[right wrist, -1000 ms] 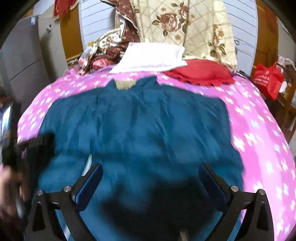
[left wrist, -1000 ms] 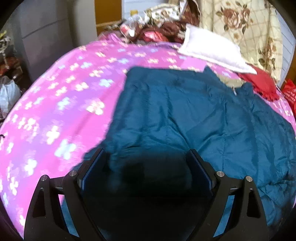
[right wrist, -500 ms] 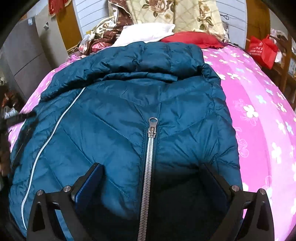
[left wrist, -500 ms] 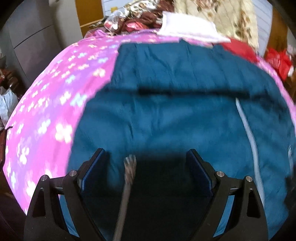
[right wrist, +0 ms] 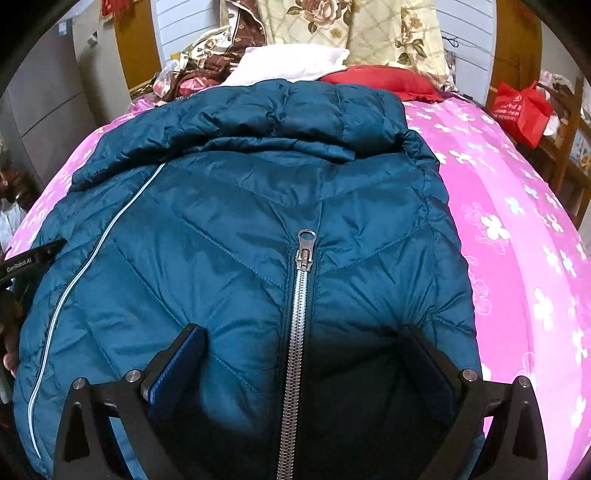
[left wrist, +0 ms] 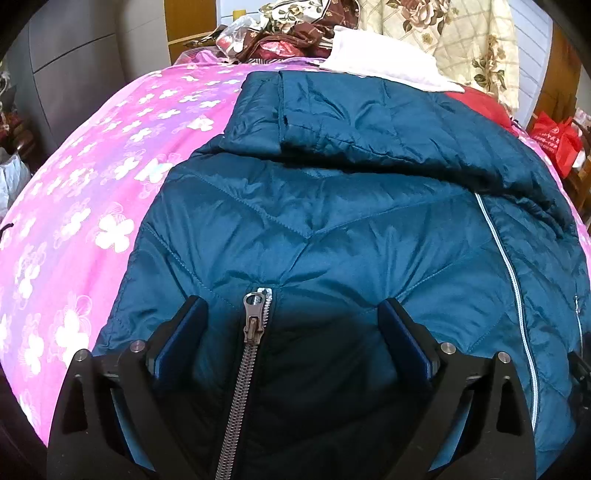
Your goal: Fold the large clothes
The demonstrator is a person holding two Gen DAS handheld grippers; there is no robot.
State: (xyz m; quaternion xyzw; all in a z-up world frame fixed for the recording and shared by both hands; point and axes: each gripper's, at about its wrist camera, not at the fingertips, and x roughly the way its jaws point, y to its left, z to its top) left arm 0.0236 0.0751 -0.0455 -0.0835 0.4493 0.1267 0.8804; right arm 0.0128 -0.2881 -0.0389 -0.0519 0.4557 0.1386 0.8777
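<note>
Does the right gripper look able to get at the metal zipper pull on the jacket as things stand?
Probably yes: the right gripper stands open over the jacket, and the zipper pull lies bare just ahead of it, with nothing between.

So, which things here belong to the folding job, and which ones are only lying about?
Belongs to the job:
- blue padded jacket
- left gripper, its fingers opening over the jacket
- right gripper, open

Just lying about:
- white pillow
- red cushion
- red bag
- floral quilt
</note>
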